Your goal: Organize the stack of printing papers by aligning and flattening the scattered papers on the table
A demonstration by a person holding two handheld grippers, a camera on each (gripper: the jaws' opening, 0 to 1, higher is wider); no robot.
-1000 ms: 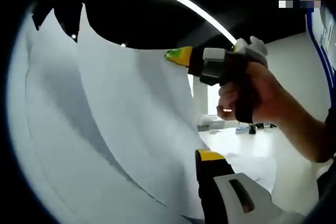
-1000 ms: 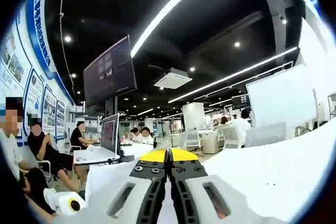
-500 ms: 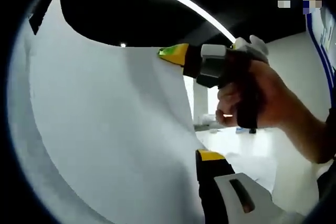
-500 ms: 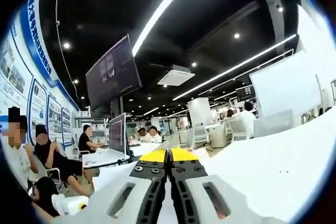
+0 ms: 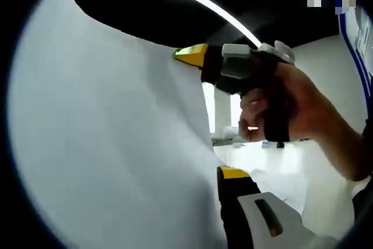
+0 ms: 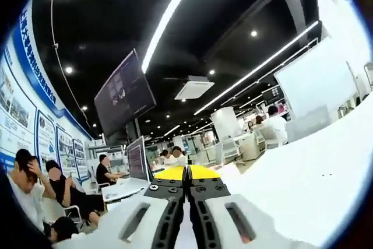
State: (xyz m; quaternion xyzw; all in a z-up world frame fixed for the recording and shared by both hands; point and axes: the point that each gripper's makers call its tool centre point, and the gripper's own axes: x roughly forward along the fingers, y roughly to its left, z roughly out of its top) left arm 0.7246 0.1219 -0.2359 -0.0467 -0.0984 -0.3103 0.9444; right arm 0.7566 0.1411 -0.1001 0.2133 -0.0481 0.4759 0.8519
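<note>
A stack of white printing papers (image 5: 111,144) stands raised in the left gripper view and curves across its whole left side. My left gripper (image 5: 217,174) holds the stack's lower edge; its right jaw with the yellow tip shows, and the sheets hide the left jaw. The right gripper (image 5: 189,54), held in a person's hand (image 5: 291,109), pinches the stack's upper right edge. In the right gripper view its jaws (image 6: 187,172) are pressed together, with white paper (image 6: 303,185) spreading out to both sides beneath them.
A white table (image 5: 280,167) lies to the right beyond the papers, with small items far off on it. The right gripper view looks up at a dark ceiling with light strips, a hanging monitor (image 6: 123,96), and seated people (image 6: 64,188) at desks on the left.
The fanned sheets have closed into one smooth surface that now covers more of the left gripper view. The right gripper's view has tilted upward slightly.
</note>
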